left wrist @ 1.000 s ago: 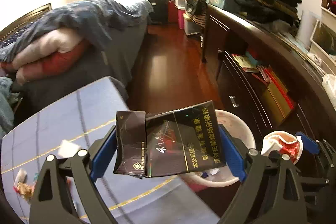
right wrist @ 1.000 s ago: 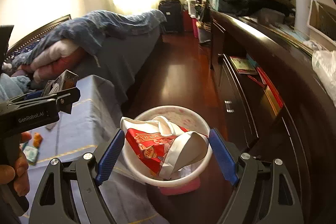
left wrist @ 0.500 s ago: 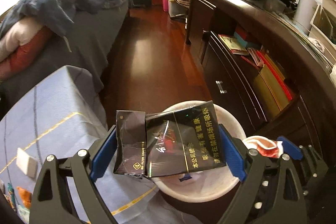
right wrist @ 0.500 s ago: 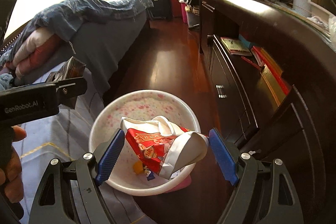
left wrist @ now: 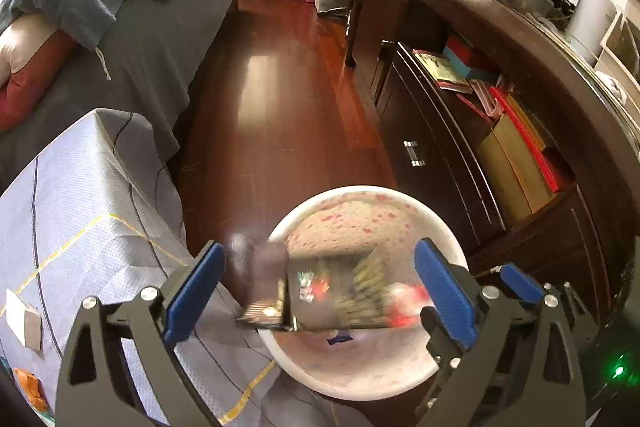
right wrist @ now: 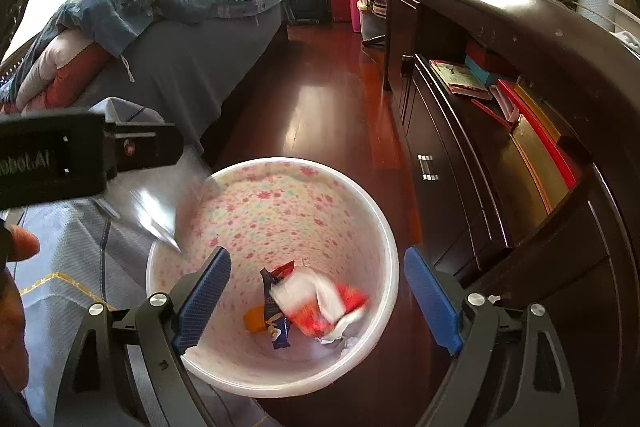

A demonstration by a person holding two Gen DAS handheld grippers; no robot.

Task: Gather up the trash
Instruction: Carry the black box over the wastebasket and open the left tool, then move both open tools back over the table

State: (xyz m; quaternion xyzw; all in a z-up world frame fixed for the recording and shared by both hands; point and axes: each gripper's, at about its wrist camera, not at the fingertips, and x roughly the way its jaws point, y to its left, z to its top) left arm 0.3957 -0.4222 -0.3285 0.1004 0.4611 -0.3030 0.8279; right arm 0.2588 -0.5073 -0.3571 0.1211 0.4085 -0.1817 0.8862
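Left wrist view: the left gripper [left wrist: 316, 291] has just spread wide and the dark cigarette carton [left wrist: 320, 297] is loose, a blur dropping toward the flowered bin [left wrist: 372, 195], long axis lying across the jaws. Risk here: its left end hangs over the bin's near rim, so it could tip out onto the blue cloth [left wrist: 80, 227]. The right gripper [right wrist: 316, 299] has opened too, empty; its red-and-white wrapper [right wrist: 320, 307] falls inside the bin.
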